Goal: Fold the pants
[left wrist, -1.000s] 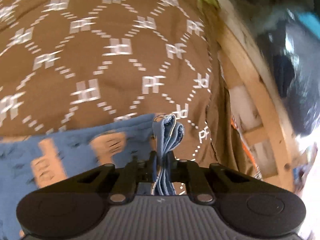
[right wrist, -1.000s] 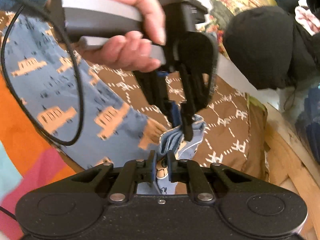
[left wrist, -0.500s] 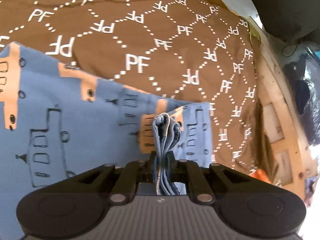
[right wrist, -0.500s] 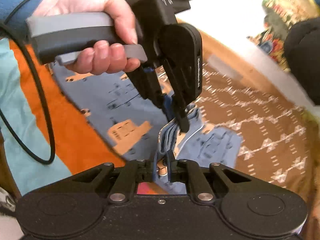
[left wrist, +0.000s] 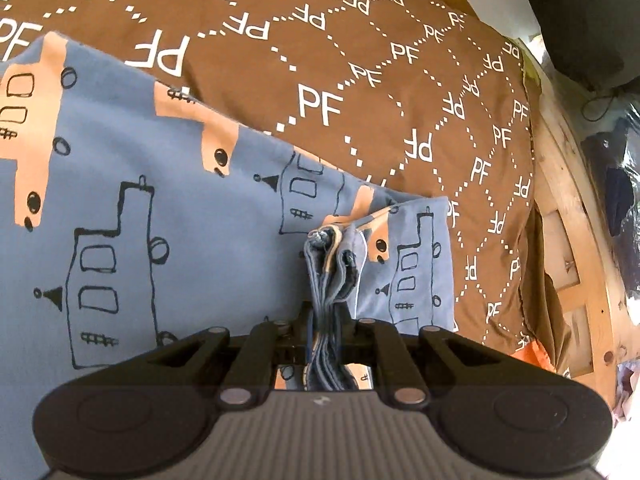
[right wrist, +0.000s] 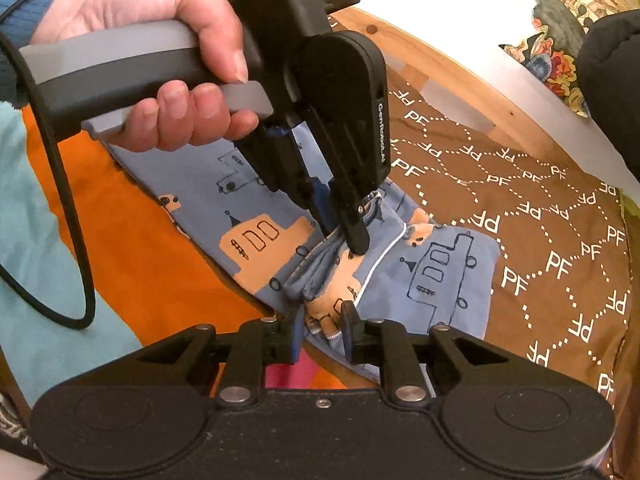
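Observation:
The blue pants [left wrist: 160,200], printed with orange and outlined trains, lie spread on a brown blanket [left wrist: 360,80]. My left gripper [left wrist: 326,320] is shut on a bunched stack of their edges, low over the cloth. In the right wrist view that left gripper [right wrist: 348,236], held by a hand [right wrist: 160,60], pinches the same bunch of the pants [right wrist: 440,280] from above. Just in front, my right gripper [right wrist: 323,330] has its jaws opening. An orange-printed fold lies slack between them, and the pads are off it.
An orange and teal sheet [right wrist: 140,260] lies to the left of the brown blanket [right wrist: 540,240]. A wooden bed frame [left wrist: 568,240] runs along the right. A black bag [right wrist: 612,80] sits beyond it. A black cable [right wrist: 72,200] hangs from the left gripper.
The left gripper came down with the pants edge, so the cloth now lies flat on the blanket. The right gripper's jaws have parted from the fold they pinched.

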Available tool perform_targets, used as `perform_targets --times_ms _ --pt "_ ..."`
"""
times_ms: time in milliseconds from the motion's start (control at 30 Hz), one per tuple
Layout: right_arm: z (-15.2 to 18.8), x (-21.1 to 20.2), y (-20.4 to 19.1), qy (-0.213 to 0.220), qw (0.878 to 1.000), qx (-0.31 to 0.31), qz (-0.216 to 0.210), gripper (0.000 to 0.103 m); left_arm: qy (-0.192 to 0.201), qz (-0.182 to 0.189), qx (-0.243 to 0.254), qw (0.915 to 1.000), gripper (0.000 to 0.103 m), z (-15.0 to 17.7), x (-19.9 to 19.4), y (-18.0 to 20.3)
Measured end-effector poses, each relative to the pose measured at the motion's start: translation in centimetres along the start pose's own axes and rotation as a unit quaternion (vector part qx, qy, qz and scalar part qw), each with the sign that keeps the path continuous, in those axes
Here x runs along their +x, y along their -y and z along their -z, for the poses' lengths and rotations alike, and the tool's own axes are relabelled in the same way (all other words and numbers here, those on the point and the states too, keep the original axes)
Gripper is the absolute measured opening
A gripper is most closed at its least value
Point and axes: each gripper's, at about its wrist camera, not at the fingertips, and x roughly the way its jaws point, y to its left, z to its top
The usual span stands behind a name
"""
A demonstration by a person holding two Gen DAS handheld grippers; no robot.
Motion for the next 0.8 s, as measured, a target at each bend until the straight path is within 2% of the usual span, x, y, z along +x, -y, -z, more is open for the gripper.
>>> perform_targets --times_ms 100,167,233,500,633,700,733,800 --pt "-0.1 -0.2 0.2 0.003 1.000 0.004 -0.008 0.028 0.000 0.001 -0.004 1.0000 0.011 0.0 -0.1 -0.1" --pt "-0.1 -0.6 0.0 0.008 1.000 0.004 -0.013 0.041 0.000 0.000 -0.005 1.0000 0.011 0.0 -0.1 0.0" --pt "-0.1 -0.7 -0.4 0.009 1.000 -0.001 -0.014 0.042 0.000 -0.001 -0.004 1.0000 0.011 0.1 -0.1 0.0" --pt "-0.9 0.2 -0.3 0.017 1.000 0.017 -0.009 0.035 0.001 -0.002 -0.005 1.0000 0.011 0.2 -0.2 0.0" --pt "-0.7 1.0 -0.2 0.000 1.000 0.027 -0.003 0.032 0.001 0.000 -0.003 1.0000 0.011 0.2 -0.3 0.1" --pt "-0.4 1.0 -0.3 0.001 1.000 0.027 -0.003 0.028 0.001 -0.001 -0.002 1.0000 0.011 0.2 -0.4 0.1" --pt "-0.4 0.8 -0.4 0.005 1.000 0.027 -0.004 0.021 0.001 -0.002 -0.001 1.0000 0.011 0.2 -0.5 0.2" --pt "-0.4 0.4 -0.3 0.016 0.999 0.032 -0.007 0.018 0.001 -0.004 0.006 1.0000 0.011 0.1 -0.6 0.5"
